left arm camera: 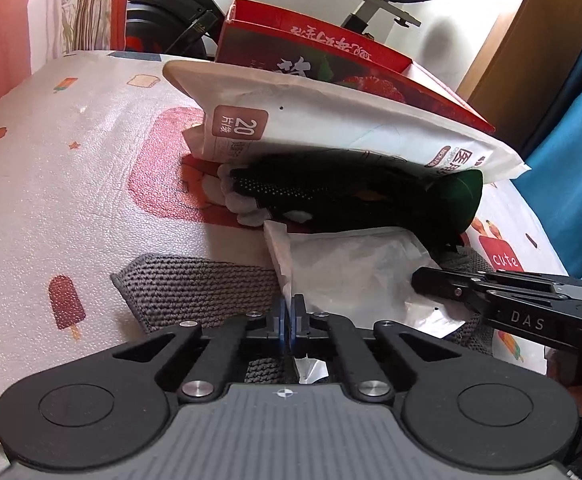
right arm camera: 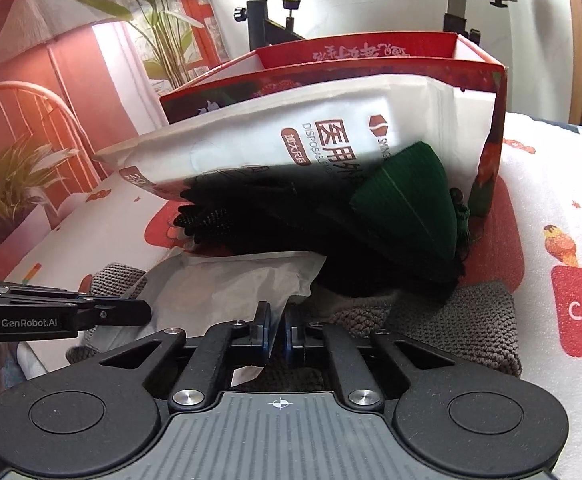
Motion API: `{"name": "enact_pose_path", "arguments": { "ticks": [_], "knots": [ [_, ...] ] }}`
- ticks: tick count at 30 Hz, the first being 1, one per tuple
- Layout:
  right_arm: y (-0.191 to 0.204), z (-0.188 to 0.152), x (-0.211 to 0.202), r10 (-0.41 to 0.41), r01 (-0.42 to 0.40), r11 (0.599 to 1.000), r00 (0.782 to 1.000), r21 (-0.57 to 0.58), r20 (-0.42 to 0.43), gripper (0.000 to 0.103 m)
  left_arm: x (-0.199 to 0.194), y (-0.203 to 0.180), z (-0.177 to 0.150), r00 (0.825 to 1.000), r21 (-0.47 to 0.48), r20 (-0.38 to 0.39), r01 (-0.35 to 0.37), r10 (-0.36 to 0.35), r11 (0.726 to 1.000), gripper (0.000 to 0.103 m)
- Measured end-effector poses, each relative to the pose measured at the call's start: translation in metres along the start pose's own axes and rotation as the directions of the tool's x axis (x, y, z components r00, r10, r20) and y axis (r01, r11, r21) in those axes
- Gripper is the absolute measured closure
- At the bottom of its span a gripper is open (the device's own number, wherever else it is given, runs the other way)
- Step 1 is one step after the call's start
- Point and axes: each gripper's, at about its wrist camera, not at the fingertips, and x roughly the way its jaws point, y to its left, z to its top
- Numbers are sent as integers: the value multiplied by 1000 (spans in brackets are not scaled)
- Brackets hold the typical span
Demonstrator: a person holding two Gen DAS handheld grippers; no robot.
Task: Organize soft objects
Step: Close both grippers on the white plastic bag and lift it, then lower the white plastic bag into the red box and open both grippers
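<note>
Pinching the near edge of the clear plastic packet (left arm camera: pixel 355 264), the left gripper (left arm camera: pixel 290 320) and right gripper (right arm camera: pixel 277 330) are clamping it together, needing even lifting off the knitted cloth (left arm camera: pixel 195 284).

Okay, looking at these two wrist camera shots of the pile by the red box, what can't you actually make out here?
- Inside of the red box: both views, hidden by its front wall and the leaning white packet.
- Dark fabric under that packet: both views, too dark to separate into items.
- Grey knitted piece: partly covered by the clear plastic bag.
- Person: cut off by the frame edges.
</note>
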Motion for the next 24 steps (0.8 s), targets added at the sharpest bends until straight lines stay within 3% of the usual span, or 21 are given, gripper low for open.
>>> {"name": "enact_pose_path", "arguments": {
  "ticks": [8,15,20,24],
  "knots": [
    [8,8,-24,24,-23,1000,998,-14,54,97,-28,-7,7,997,14,72,1,-2,1000,100],
    [19,23,-58,46,-41,998,990,-43,134,97,-70,-19,20,984,51,178,7,-16,999,100],
    [30,42,-84,52,-35,996,979,-88,197,97,-93,-33,37,970,113,239,11,-38,994,100],
    [28,63,-92,44,-20,994,974,-109,221,97,-95,-39,57,968,128,242,43,-74,991,100]
  ]
}}
